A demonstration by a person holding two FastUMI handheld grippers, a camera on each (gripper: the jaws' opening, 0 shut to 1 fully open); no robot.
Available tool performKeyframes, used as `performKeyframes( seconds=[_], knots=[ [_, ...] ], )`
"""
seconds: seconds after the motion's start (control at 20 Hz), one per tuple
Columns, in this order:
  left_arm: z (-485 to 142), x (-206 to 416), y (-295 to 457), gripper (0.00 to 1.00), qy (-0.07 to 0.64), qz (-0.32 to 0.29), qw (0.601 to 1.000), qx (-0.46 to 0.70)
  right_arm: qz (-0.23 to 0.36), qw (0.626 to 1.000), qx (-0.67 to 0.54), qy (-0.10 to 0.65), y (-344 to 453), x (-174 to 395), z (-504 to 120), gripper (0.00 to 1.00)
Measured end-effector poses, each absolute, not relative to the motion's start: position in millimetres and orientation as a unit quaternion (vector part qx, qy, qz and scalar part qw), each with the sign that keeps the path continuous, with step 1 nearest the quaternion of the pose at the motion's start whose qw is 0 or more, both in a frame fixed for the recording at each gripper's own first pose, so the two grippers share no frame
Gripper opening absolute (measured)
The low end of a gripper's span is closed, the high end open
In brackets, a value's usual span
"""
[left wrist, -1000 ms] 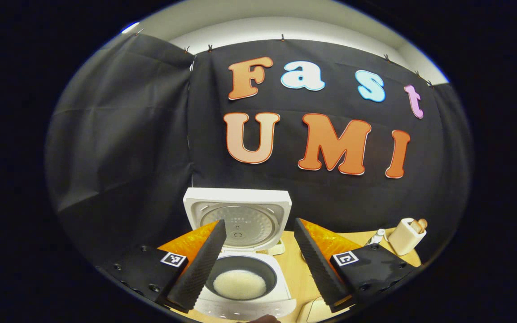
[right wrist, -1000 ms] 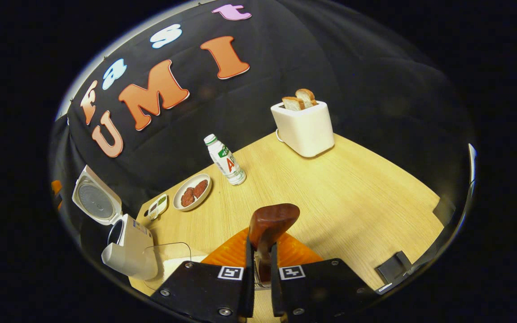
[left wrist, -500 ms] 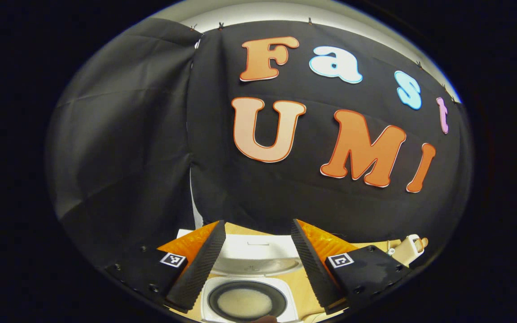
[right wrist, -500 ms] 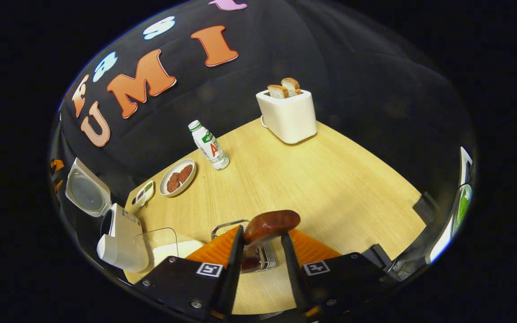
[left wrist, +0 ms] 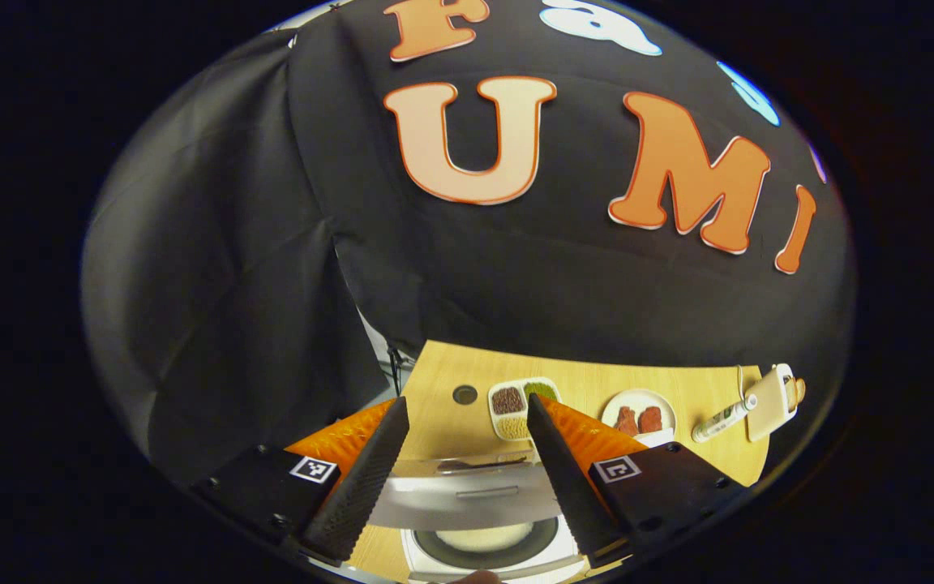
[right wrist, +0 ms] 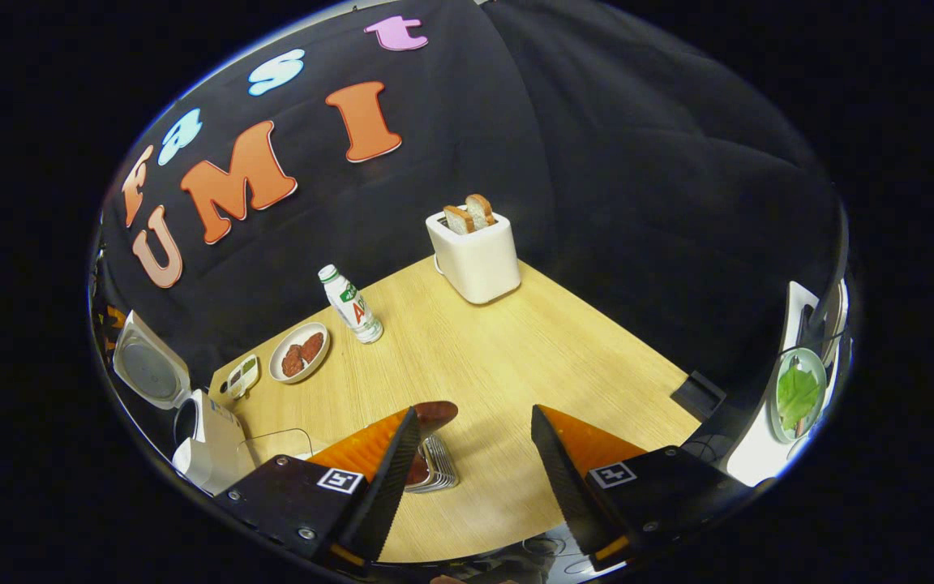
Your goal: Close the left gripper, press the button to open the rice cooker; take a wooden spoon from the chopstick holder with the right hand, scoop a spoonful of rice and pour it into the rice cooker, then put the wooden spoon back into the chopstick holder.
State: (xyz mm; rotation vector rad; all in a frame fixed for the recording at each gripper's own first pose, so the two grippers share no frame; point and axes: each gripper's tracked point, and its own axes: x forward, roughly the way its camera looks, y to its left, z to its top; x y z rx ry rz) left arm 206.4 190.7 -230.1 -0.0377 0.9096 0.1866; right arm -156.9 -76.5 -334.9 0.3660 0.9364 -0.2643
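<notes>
The wooden spoon (right wrist: pixel 434 412) stands in the chopstick holder (right wrist: pixel 439 474) on the near part of the table (right wrist: pixel 516 357). Its round brown head points up and its handle goes down into the holder, so its long way is up and down.

In the right gripper view, the right gripper (right wrist: pixel 473 412) is wide open and holds nothing. The spoon is not in the gap. It sits off to the left, partly hidden behind the left finger. I cannot tell if that finger touches it. I think the spoon is back home, so that step looks done. To leave, I would pull the right gripper straight back and a bit right, away from the spoon, so I do not knock it over.

The rice cooker (right wrist: pixel 216 442) is far to the left of the spoon, with its lid (right wrist: pixel 147 369) standing open. In the left gripper view, the left gripper (left wrist: pixel 465 401) hangs over the cooker, wide open and empty. White rice (left wrist: pixel 483 537) lies in the pot, low down between the fingers. The right gripper is much nearer the spoon than the left one.

Farther off are a small dish with parts (right wrist: pixel 240 375), a plate of meat (right wrist: pixel 298 353), a bottle (right wrist: pixel 349 304) and a toaster (right wrist: pixel 475 255) with bread.
</notes>
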Motion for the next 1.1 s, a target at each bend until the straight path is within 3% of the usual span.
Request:
performKeyframes(
  seconds=[0.15, 0.5, 0.8, 1.1],
  knots=[
    [-258.1, 159.0, 174.4, 1.0, 0.524, 0.084, 0.846, -0.052, -0.121, 0.876, 0.182, 0.429, -79.1, -141.0, -322.5, 0.86],
    [-306.6, 88.3, 151.7, 1.0, 0.564, 0.076, 0.82, -0.066, -0.08, 0.887, 0.174, 0.42, -66.4, -109.6, -317.9, 0.86],
    [-372.5, 21.4, 141.6, 1.0, 0.64, 0.099, 0.76, -0.056, -0.047, 0.891, 0.174, 0.418, -47.9, -100.6, -317.8, 0.86],
    [-376.9, 27.4, 136.5, 1.0, 0.618, 0.114, 0.776, -0.062, -0.038, 0.891, 0.165, 0.421, -41.0, -102.5, -314.4, 0.86]
  ],
)
